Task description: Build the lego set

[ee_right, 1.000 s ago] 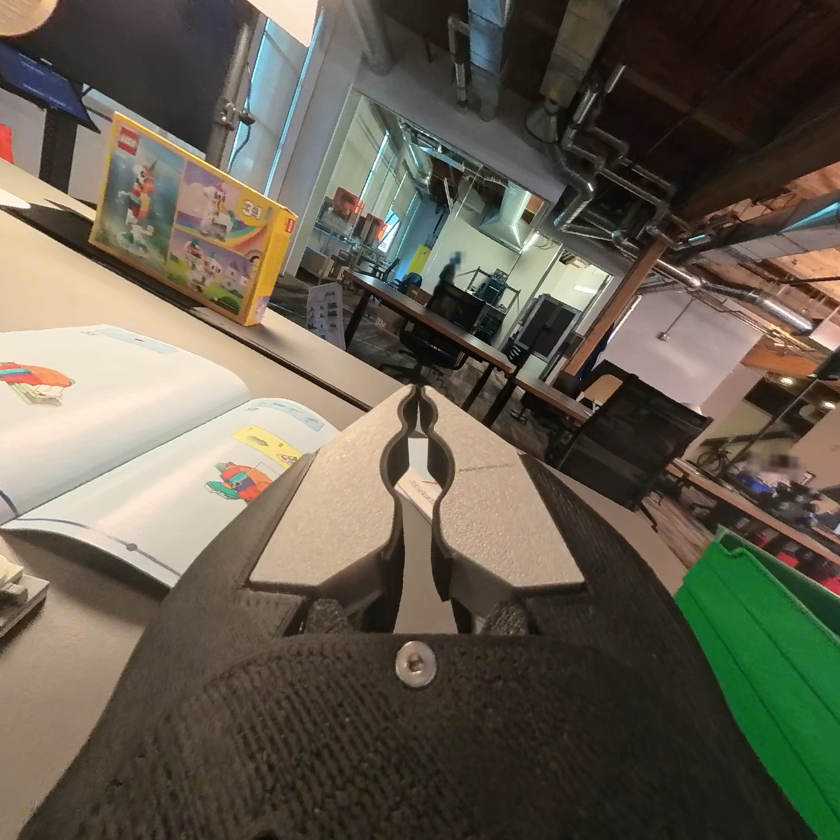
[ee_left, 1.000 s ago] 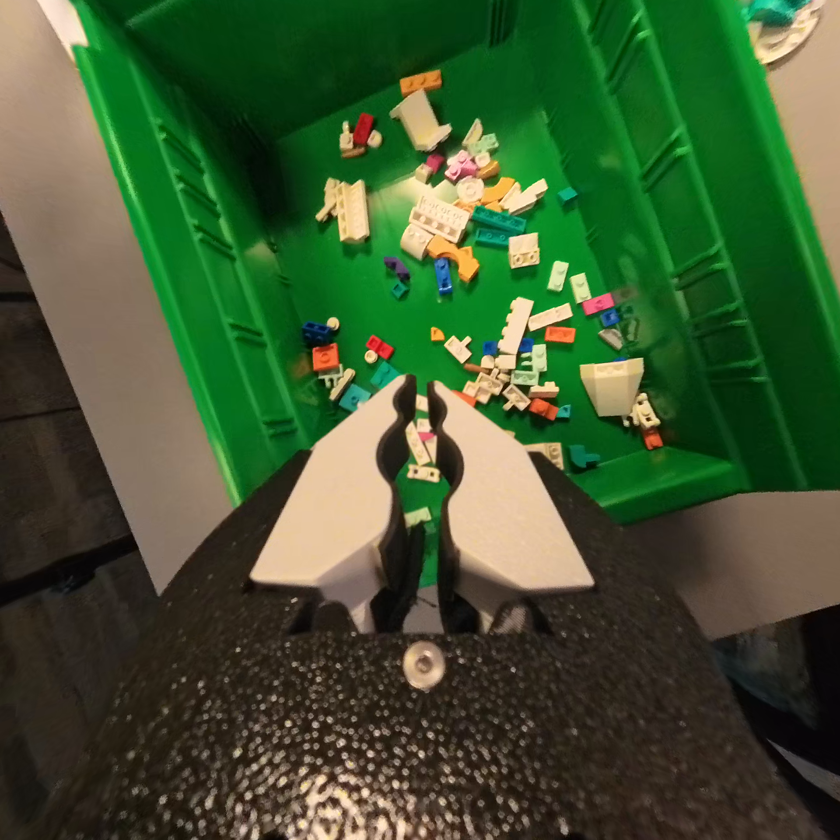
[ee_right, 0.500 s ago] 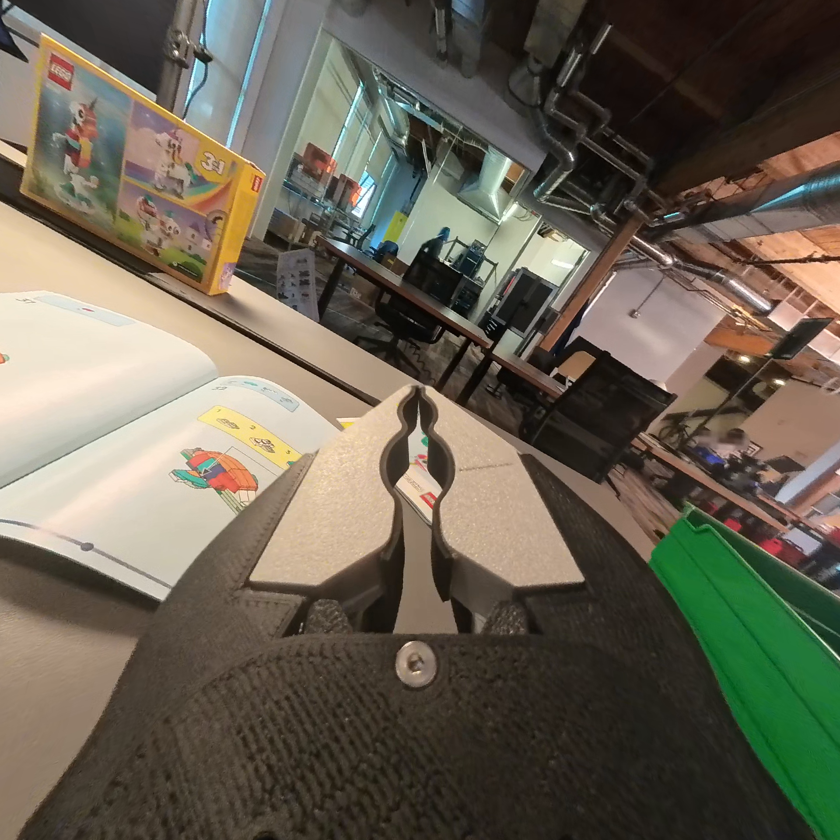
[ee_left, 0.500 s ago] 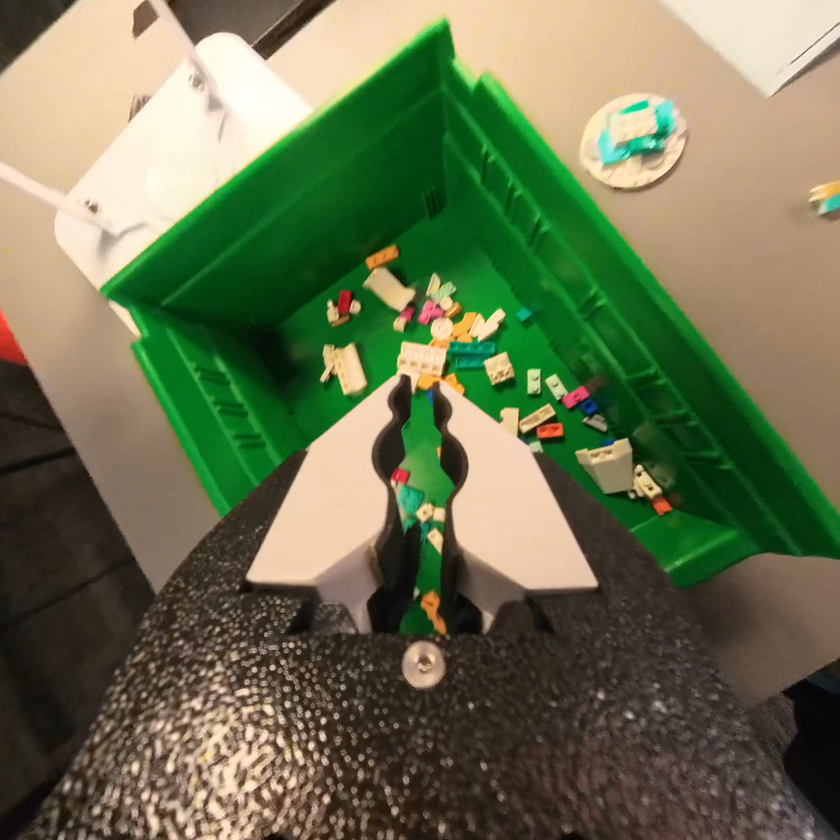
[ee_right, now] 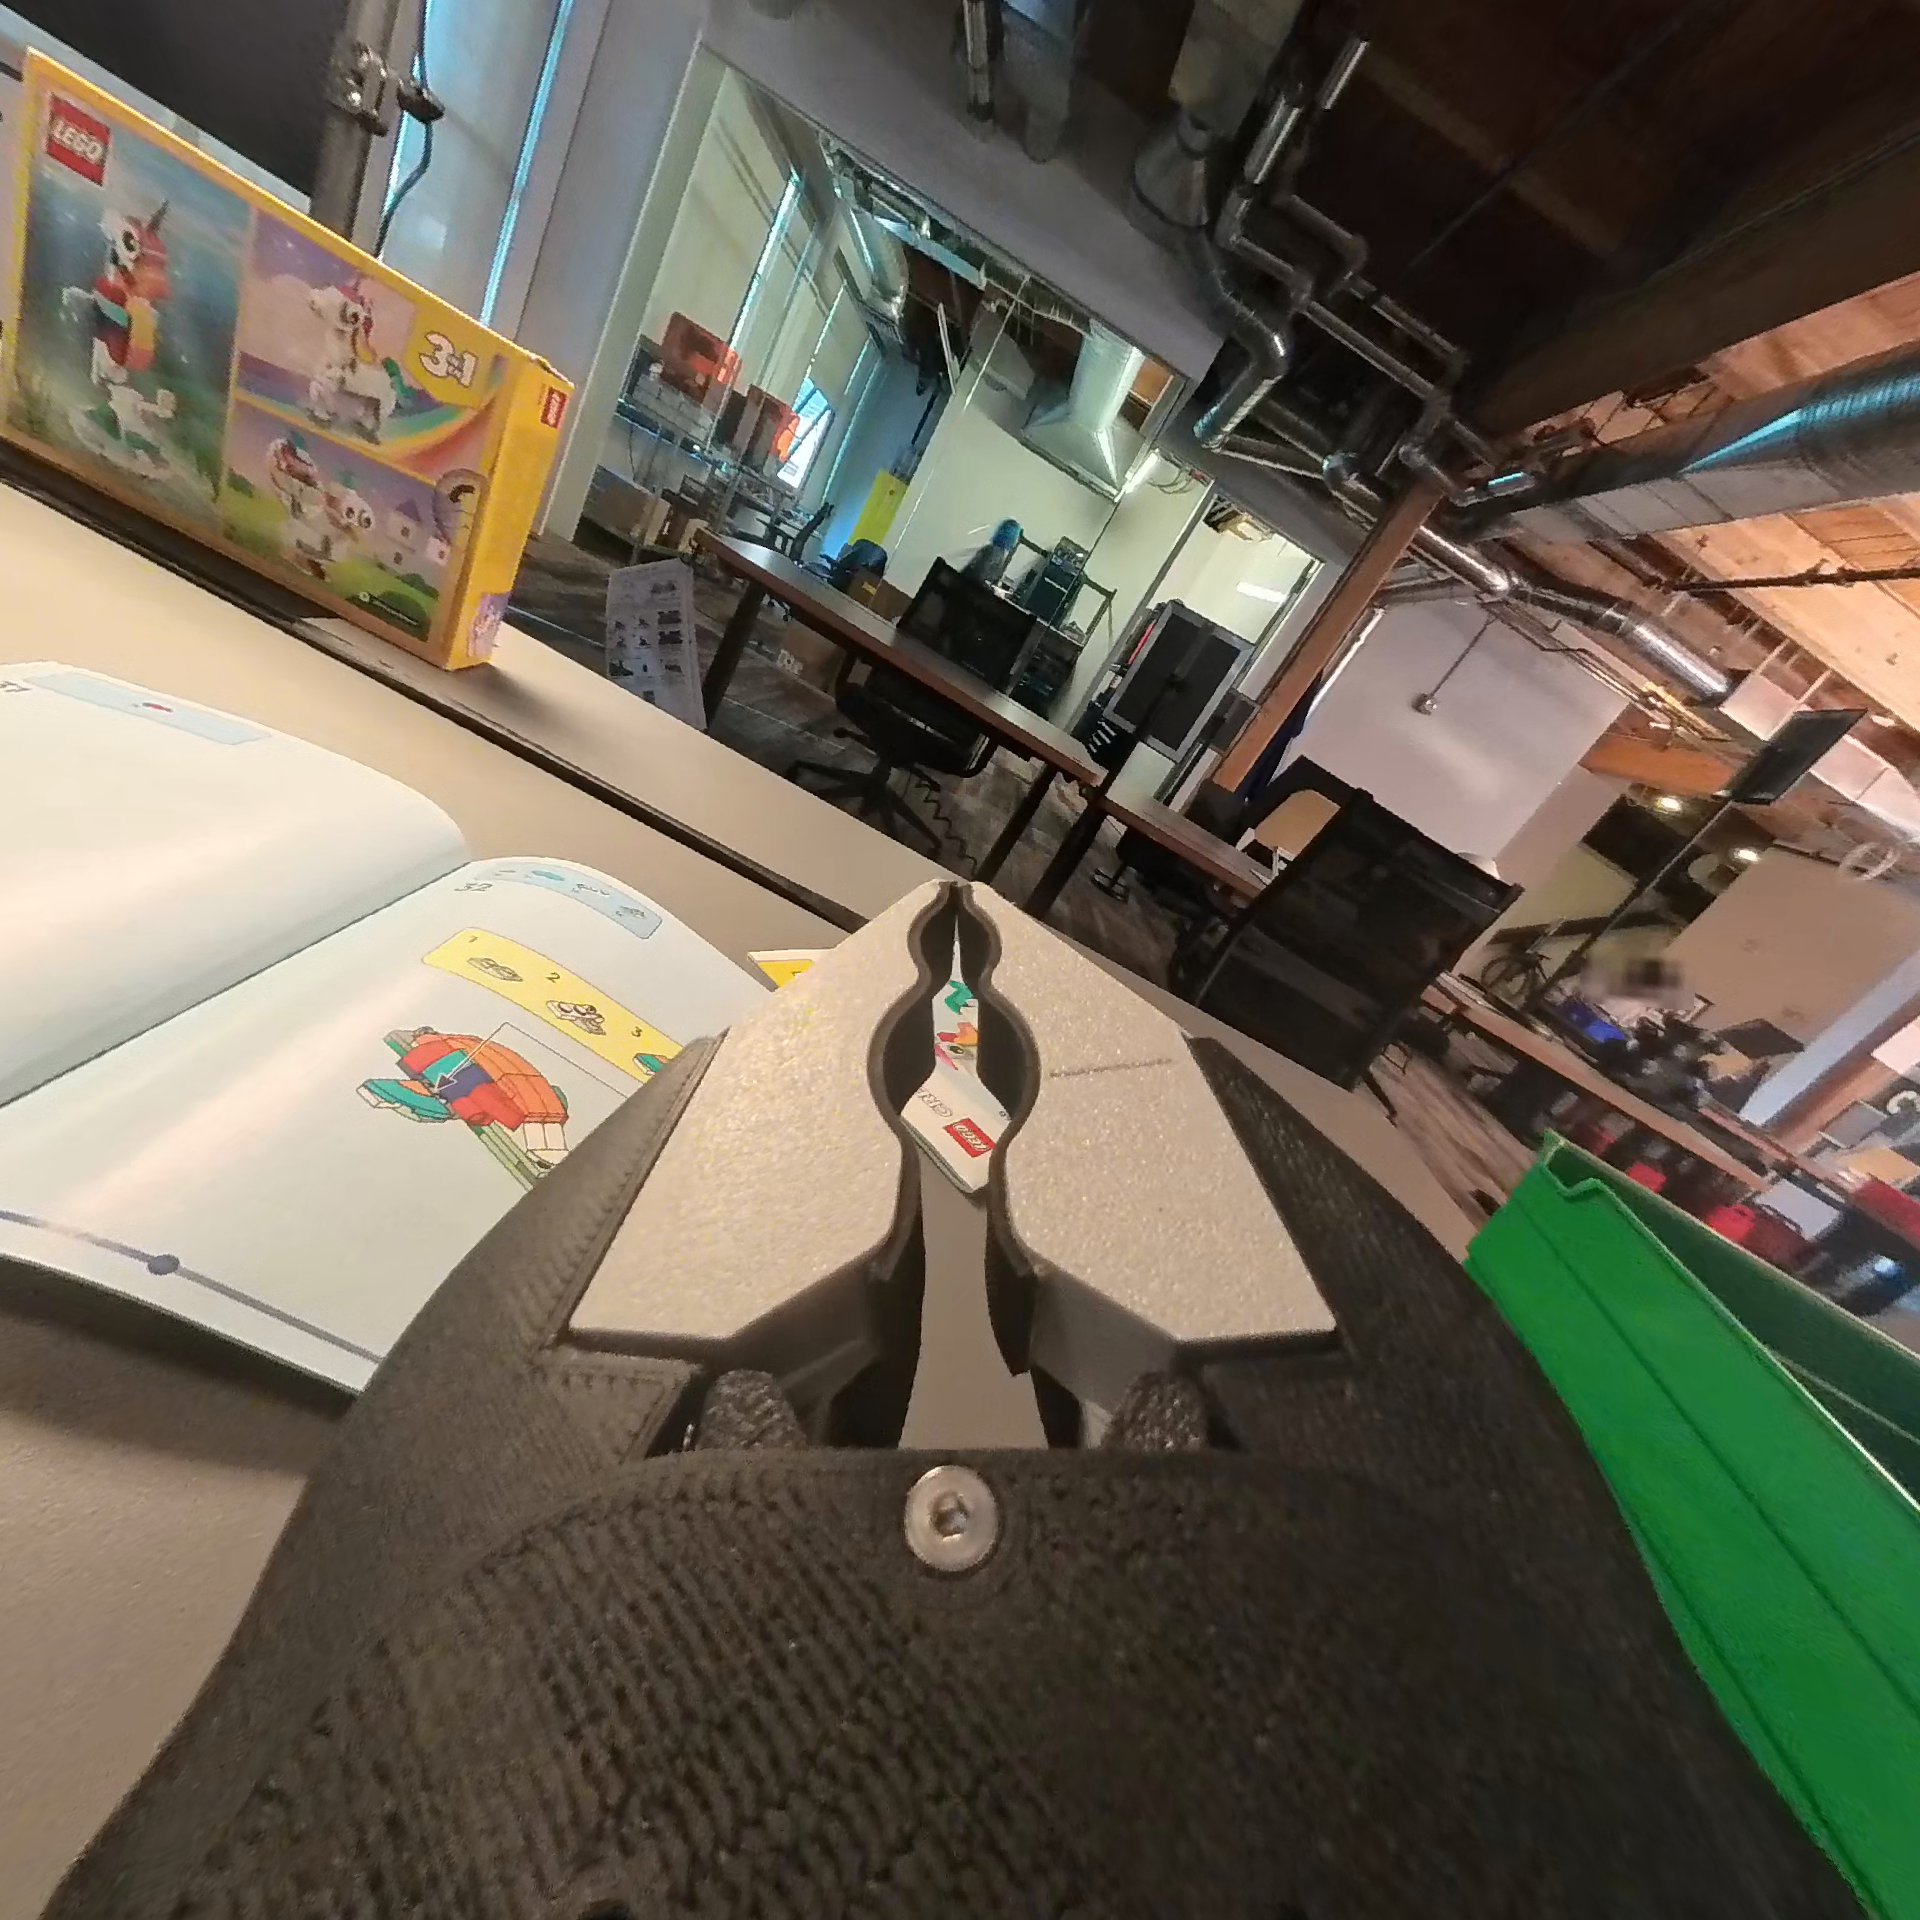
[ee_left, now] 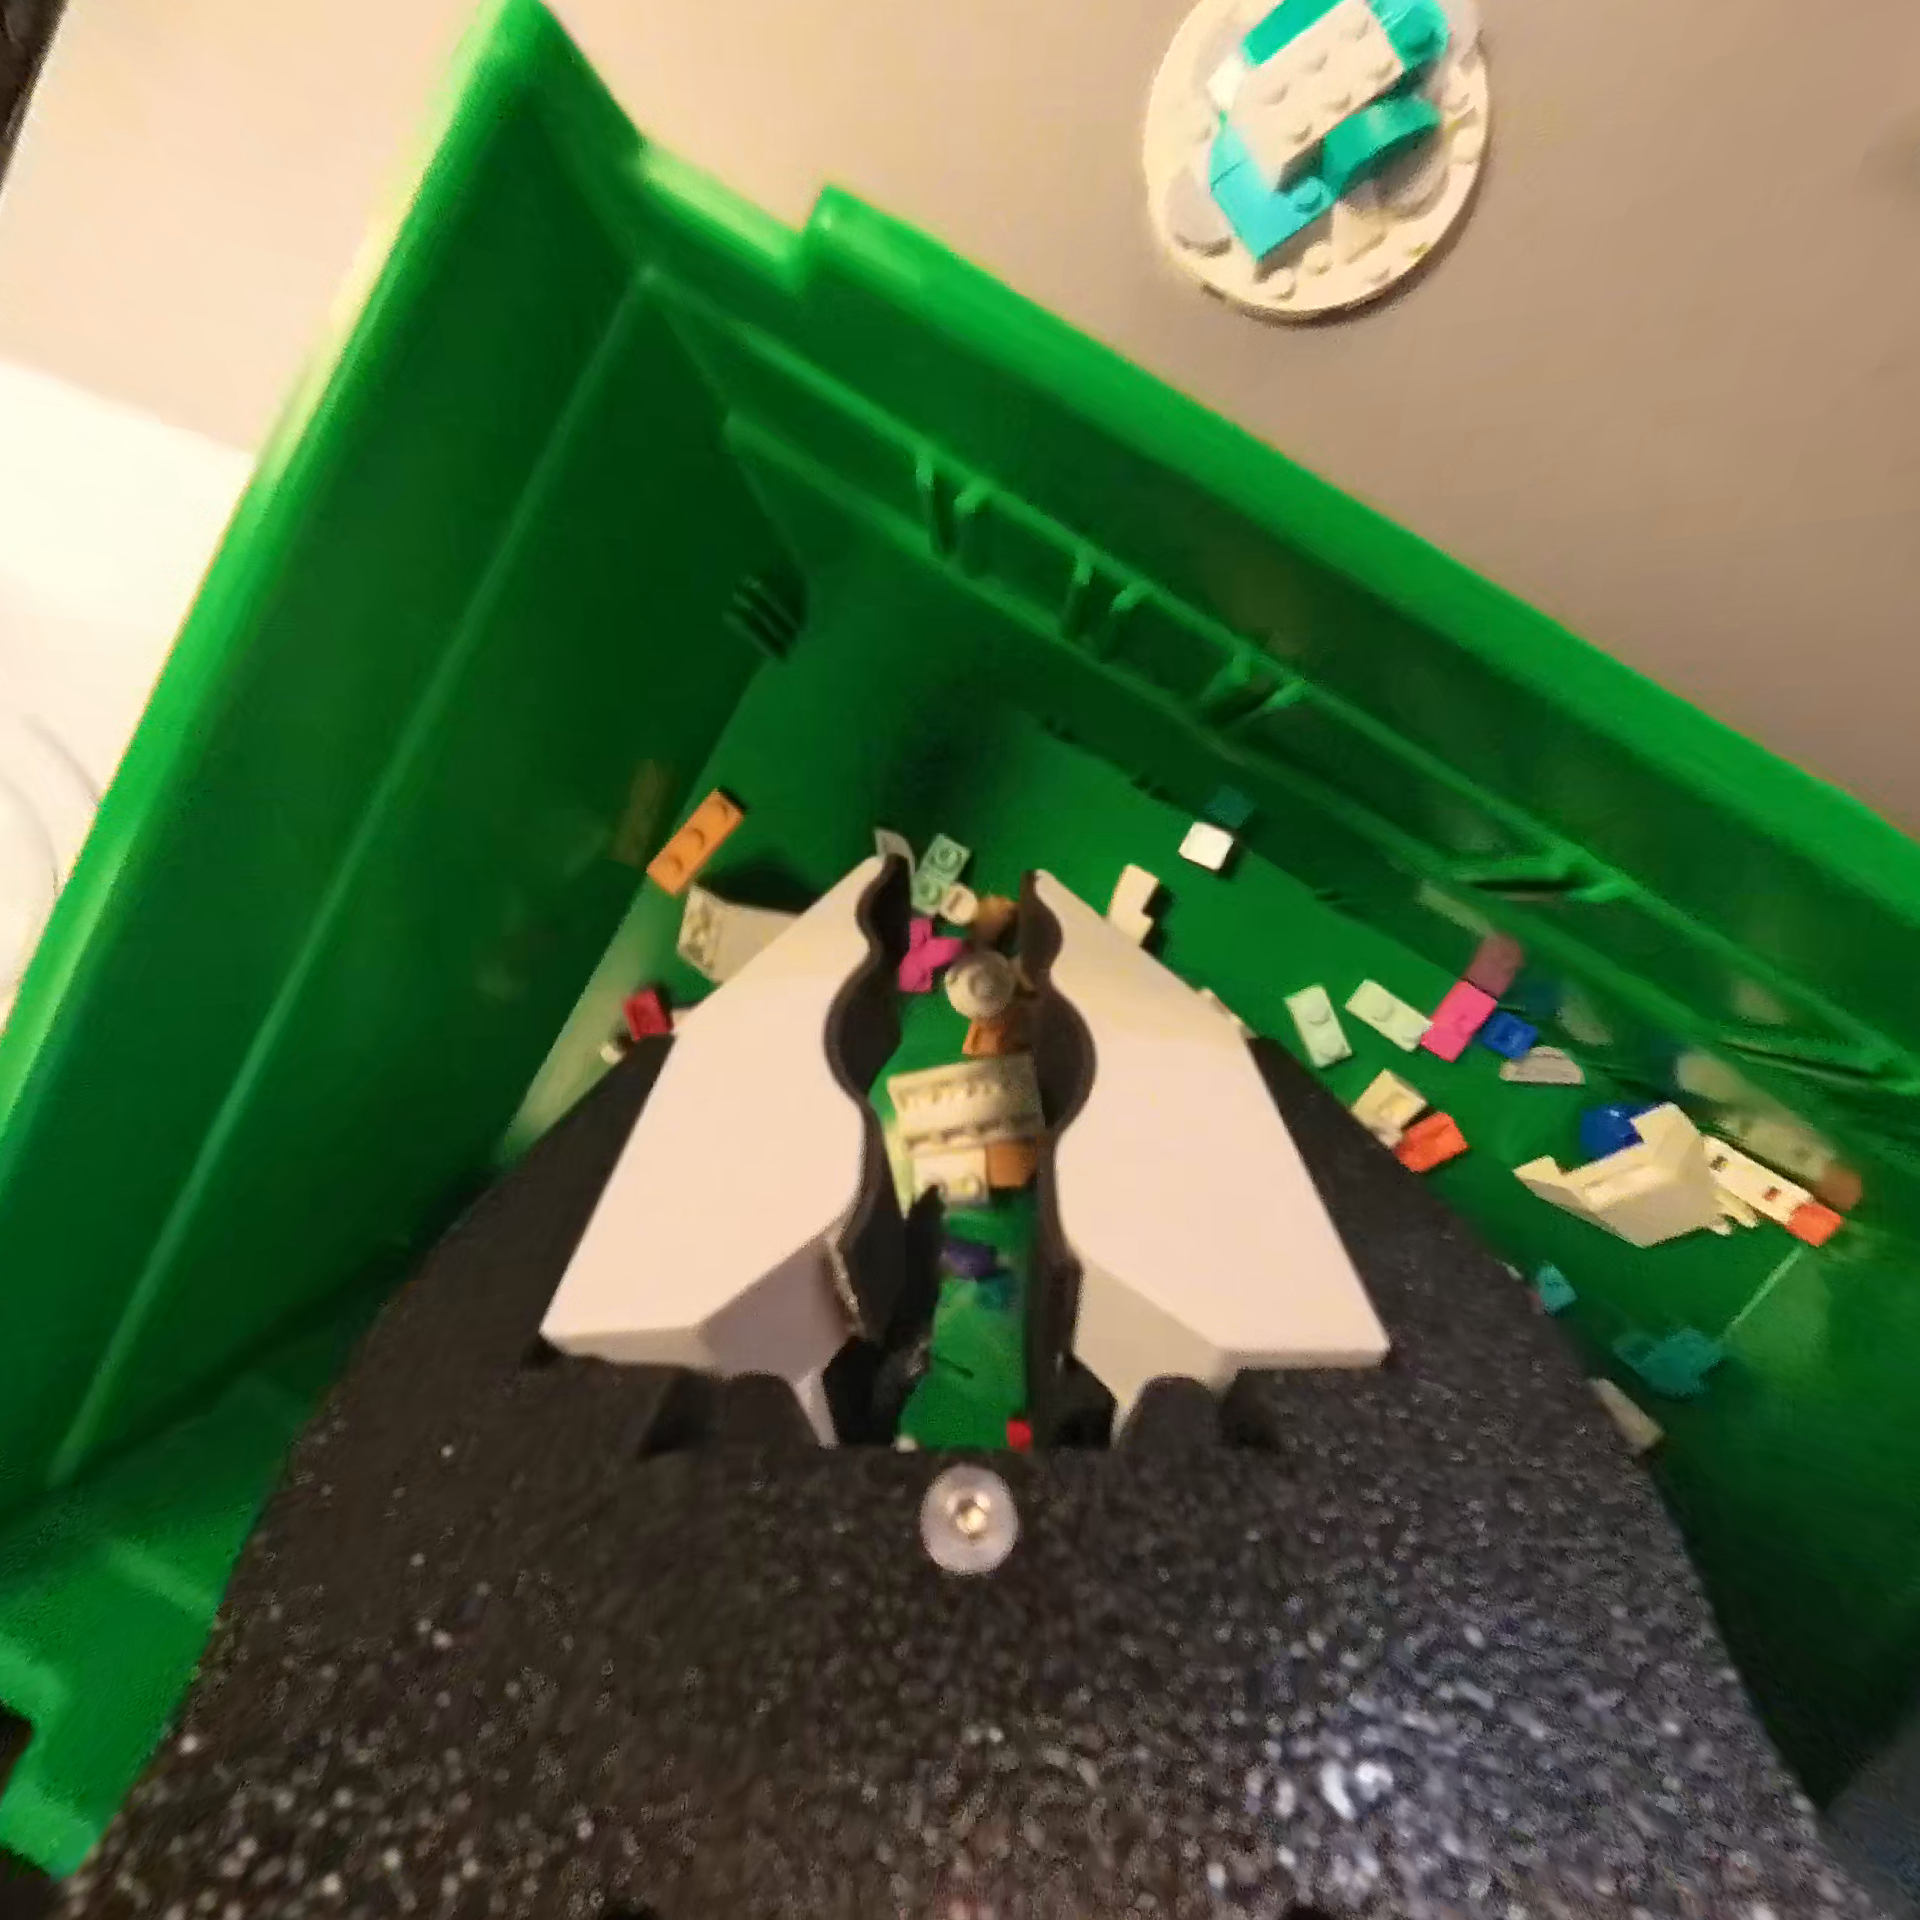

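Observation:
In the left wrist view, my left gripper [ee_left: 961,883] is open and empty, low inside the green bin [ee_left: 436,831] near its far corner. Between its fingers lie a pink piece [ee_left: 925,951], a small round pale piece [ee_left: 982,982] and a white studded plate [ee_left: 966,1112]. Several loose coloured pieces are scattered to the right, with a large white sloped piece [ee_left: 1642,1174] among them. A round white plate carrying teal and white bricks [ee_left: 1314,156] sits on the table beyond the bin. My right gripper [ee_right: 956,899] is shut and empty, held low over the table.
An open instruction booklet [ee_right: 260,935] lies left of my right gripper. The yellow set box [ee_right: 260,364] stands at the table's far edge. A small leaflet [ee_right: 956,1132] lies ahead of the fingers. The green bin's wall [ee_right: 1714,1455] is at the right. My hands' fingertips stand some 50 cm from each other.
My left gripper has gone down into the bin toward its far corner and its jaws have opened. My right gripper stays shut and has turned slightly.

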{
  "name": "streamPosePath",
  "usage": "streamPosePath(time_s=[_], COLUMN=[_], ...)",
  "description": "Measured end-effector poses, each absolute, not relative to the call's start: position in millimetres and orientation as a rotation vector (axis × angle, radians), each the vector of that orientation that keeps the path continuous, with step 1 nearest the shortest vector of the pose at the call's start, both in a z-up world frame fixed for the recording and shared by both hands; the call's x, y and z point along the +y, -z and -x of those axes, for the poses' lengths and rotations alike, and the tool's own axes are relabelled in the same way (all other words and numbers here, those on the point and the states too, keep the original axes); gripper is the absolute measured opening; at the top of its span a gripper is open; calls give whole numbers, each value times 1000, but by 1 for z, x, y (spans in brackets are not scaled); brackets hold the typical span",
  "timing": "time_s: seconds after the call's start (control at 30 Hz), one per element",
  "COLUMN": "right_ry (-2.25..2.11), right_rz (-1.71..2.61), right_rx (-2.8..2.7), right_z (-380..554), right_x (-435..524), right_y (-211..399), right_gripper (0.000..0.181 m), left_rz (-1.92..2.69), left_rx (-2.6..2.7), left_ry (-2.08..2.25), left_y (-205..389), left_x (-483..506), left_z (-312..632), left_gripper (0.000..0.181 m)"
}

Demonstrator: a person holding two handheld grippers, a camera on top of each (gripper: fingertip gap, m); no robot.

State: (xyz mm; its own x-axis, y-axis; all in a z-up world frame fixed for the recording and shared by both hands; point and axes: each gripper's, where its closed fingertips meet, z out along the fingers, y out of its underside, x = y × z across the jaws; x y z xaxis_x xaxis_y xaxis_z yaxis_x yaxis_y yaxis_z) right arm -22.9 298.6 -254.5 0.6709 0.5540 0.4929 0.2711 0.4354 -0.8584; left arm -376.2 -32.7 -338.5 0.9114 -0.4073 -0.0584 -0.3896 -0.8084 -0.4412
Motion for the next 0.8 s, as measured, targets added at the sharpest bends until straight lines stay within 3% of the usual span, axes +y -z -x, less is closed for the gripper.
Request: streamPosePath(time_s=[0.8], right_ry=[-238], right_rz=[1137], right_rx=[-825], right_z=[19], right_x=[299], right_y=[250], right_gripper=[0], left_rz=[2770], left_rx=[729], left_ry=[109], left_y=[364], left_x=[-24], left_z=[383], left_gripper=[16])
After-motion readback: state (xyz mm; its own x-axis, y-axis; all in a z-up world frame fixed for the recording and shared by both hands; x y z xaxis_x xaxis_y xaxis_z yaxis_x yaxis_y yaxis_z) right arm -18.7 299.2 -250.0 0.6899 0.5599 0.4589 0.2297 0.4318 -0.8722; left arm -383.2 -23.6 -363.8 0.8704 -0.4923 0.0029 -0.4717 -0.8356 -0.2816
